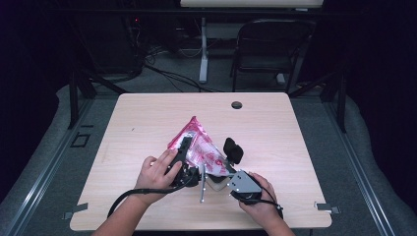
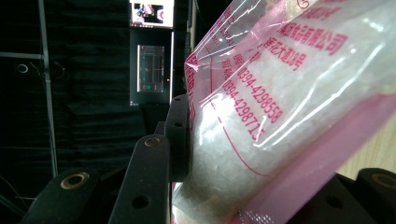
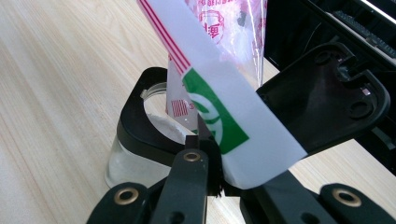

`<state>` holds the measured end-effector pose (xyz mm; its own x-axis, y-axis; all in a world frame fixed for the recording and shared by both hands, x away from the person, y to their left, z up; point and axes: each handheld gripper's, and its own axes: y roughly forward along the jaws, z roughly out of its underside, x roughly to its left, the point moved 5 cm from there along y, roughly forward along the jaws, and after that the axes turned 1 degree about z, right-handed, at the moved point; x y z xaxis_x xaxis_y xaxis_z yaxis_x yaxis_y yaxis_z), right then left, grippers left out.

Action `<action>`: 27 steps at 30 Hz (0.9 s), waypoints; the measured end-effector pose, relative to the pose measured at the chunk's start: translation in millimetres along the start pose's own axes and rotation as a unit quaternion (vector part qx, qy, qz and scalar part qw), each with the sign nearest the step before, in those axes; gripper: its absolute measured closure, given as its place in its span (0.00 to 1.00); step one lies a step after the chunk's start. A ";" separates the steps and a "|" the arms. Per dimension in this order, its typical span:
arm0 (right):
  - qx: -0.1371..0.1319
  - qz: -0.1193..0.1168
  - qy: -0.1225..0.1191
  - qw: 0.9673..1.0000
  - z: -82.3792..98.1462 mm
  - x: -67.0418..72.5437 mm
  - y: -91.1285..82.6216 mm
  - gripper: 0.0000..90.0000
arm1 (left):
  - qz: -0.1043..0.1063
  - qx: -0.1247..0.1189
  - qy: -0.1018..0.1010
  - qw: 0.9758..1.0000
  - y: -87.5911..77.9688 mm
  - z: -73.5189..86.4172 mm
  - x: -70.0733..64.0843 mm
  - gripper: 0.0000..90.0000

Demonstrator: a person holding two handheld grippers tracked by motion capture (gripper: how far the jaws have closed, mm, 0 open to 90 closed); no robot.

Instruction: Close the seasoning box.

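Nearest me, my right gripper is clamped around a small clear glass jar, steadying it upright on the wooden table near the front edge. The jar's mouth is open, and some white granules already lie inside; how full it is I cannot tell.

Just beyond, my left gripper pinches the pink-and-clear plastic bag across its body, jaws pressed into the sides. The bag is lifted and tilted, its lower corner dipping into the jar mouth, its far end raised toward the middle of the table.

Judgement: pouring is under way, not finished. The bag is plump with contents near my jaw, so most of the transfer seems to remain.

The bag up close: thin, glossy, crinkled film, clear panels showing coarse white crystals, like sugar or salt. Pink borders, red printed characters and numbers. One end carries a white strip with a green mark and red lines.
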<state>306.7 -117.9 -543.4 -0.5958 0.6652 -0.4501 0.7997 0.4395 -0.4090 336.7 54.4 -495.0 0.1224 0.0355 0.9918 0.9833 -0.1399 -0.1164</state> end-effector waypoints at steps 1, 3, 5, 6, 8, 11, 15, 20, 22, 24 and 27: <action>0.000 0.000 0.001 1.000 -0.1 -0.2 -0.1 1.00 | 0.000 0.000 -0.001 1.000 0.0 0.0 -0.1 0.78; 0.001 -0.001 0.002 1.000 -0.2 0.1 -0.6 1.00 | -0.002 -0.001 0.000 1.000 -0.2 0.0 0.6 0.77; 0.000 -0.001 0.000 1.000 -0.4 0.5 -0.4 1.00 | -0.002 -0.002 0.000 1.000 -0.3 0.1 1.4 0.77; 0.000 -0.001 0.000 1.000 -0.5 0.6 -0.3 1.00 | -0.002 -0.002 0.001 1.000 -0.2 0.1 1.4 0.77; 0.002 -0.002 -0.001 1.000 -0.3 0.9 -0.2 1.00 | -0.001 -0.001 0.002 1.000 -0.2 0.3 1.5 0.77; 0.001 -0.003 0.000 1.000 -0.2 2.0 0.6 1.00 | 0.003 0.000 -0.001 1.000 0.2 0.7 0.7 0.77; 0.002 -0.004 -0.001 1.000 0.2 2.5 1.4 1.00 | 0.005 -0.001 -0.003 1.000 0.8 0.5 0.2 0.78; 0.002 -0.005 -0.002 1.000 0.5 3.1 2.1 1.00 | 0.006 -0.001 -0.005 1.000 0.6 0.6 -0.5 0.78; 0.002 -0.005 -0.002 1.000 0.5 3.1 2.2 1.00 | 0.007 -0.001 -0.006 1.000 0.5 0.7 -0.6 0.78; 0.004 -0.006 -0.001 1.000 0.7 3.5 2.3 1.00 | 0.000 -0.003 -0.001 1.000 0.4 0.2 0.9 0.78; 0.005 -0.006 -0.002 1.000 0.9 4.2 2.8 1.00 | -0.002 -0.003 0.001 1.000 0.0 0.1 1.1 0.77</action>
<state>306.3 -114.4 -547.2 -0.6051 0.6580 -0.4482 0.7922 0.4416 -0.4213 336.9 54.5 -493.9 0.1184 0.0348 0.9924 0.9830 -0.1456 -0.1122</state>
